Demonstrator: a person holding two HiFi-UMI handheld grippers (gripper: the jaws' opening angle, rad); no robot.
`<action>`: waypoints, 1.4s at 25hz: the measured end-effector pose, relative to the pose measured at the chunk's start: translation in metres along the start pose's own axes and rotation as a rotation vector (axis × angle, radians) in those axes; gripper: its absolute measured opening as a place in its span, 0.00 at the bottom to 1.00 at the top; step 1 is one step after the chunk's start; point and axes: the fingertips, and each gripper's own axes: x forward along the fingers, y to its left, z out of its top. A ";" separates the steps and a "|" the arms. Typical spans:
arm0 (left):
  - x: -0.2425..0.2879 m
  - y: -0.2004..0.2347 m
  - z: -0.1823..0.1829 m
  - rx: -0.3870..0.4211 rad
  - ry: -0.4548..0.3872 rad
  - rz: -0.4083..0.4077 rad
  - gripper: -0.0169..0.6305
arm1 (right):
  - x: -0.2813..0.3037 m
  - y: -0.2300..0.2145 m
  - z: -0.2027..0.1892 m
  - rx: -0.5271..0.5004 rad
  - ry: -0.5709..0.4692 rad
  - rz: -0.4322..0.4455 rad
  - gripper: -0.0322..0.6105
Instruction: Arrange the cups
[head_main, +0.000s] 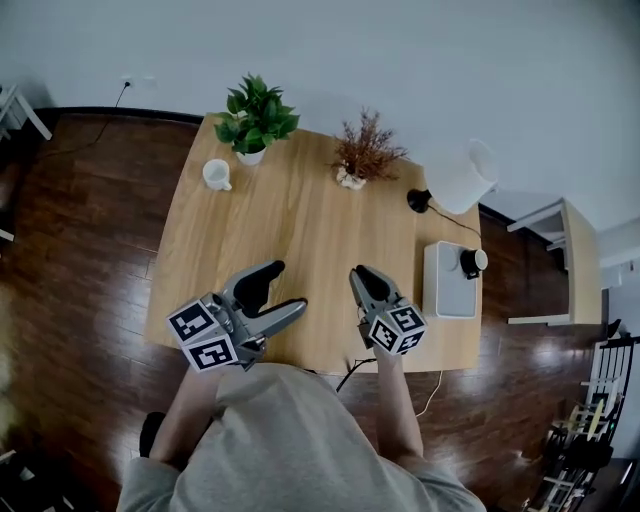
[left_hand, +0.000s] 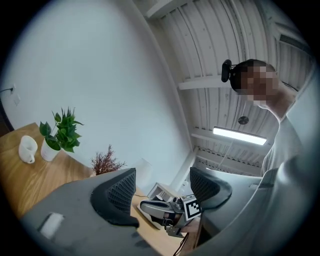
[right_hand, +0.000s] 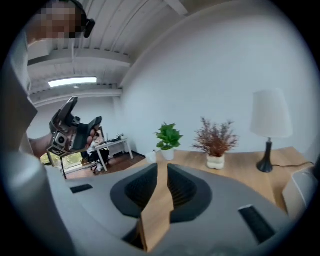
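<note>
While 1 white cup (head_main: 216, 174) sits far left on table (head_main: 300, 230), left gripper (head_main: 288, 286) jaws gape empty; right gripper (head_main: 361, 273) jaws closed, empty; torso (head_main: 300, 440) hides part of table's near edge.

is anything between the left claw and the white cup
Nothing visible does: only bare tabletop lies between the left claw and the white cup. The green plant stands beside the cup, off that line.

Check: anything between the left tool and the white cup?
Nothing. In the head view, only bare tabletop lies between the left tool and the white cup.
</note>
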 end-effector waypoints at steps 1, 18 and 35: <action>-0.006 0.003 0.004 -0.002 -0.011 0.009 0.54 | 0.009 0.018 0.005 -0.022 0.001 0.035 0.14; -0.089 0.044 0.048 -0.009 -0.161 0.139 0.54 | 0.093 0.124 0.006 -0.175 0.116 0.249 0.17; -0.194 0.090 0.071 -0.032 -0.262 0.359 0.54 | 0.369 0.080 -0.069 -0.421 0.537 0.156 0.35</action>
